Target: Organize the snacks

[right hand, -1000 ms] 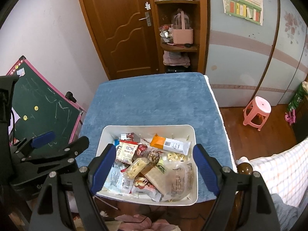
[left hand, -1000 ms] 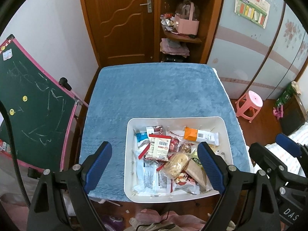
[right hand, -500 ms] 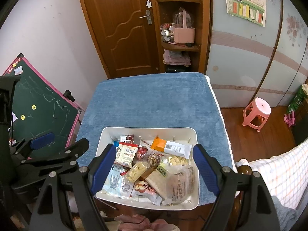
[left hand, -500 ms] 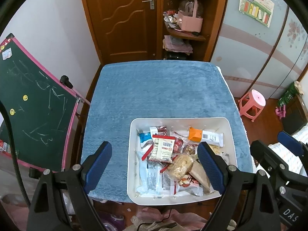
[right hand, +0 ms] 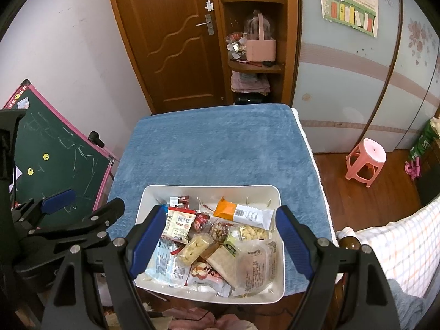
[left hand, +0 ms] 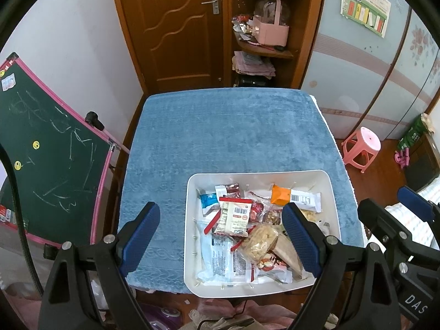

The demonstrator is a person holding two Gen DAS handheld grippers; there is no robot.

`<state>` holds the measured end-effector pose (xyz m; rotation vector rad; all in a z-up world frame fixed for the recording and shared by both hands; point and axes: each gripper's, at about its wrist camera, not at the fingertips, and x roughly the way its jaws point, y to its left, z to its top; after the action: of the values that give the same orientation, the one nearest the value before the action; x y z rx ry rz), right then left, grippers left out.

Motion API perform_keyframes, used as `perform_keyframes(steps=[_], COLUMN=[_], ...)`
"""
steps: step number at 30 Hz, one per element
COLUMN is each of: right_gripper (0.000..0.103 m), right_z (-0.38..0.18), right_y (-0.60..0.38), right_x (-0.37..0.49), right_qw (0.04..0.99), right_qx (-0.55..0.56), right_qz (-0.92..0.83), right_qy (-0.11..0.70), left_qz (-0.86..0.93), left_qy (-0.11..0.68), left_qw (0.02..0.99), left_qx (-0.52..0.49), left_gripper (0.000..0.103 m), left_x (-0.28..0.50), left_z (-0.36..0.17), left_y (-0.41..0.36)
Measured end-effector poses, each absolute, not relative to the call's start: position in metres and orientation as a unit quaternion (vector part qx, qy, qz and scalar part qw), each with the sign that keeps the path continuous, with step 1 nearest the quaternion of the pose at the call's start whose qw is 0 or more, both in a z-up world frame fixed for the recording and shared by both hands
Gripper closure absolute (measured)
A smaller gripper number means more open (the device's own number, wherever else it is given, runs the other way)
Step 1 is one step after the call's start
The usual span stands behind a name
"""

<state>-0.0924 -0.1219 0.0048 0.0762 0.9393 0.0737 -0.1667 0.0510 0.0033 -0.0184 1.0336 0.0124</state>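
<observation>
Hovering above the white bin [left hand: 334,192] at the counter's [left hand: 225,137] near edge, you held the left gripper [left hand: 220,236] and right gripper [right hand: 220,236] spread wide and empty, high enough to survey the jumbled snacks [right hand: 217,239] heaped inside before choosing one.

Two black handheld grippers with blue finger pads

Left gripper [left hand: 220,236] and right gripper [right hand: 220,239]: matte black triangular frames; silver screws at the finger joints; ribbed blue pads; white "DAS" lettering at 4 o'clock in the left view.
</observation>
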Motion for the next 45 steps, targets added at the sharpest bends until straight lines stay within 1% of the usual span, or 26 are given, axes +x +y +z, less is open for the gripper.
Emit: perform_keyframes(steps=[45], right_gripper=[0.02], right_z=[-0.0006], right_y=[-0.1206], right_x=[-0.0917], right_qw=[0.887], right_qx=[0.045], right_qz=[0.029], right_qy=[0.458], left_qz=[0.006], left_qy=[0.497], left_qw=[0.868], left_qx=[-0.005], left_gripper=[0.013], left_x=[-0.1617], left_z=[0.0024], left_y=[0.0534])
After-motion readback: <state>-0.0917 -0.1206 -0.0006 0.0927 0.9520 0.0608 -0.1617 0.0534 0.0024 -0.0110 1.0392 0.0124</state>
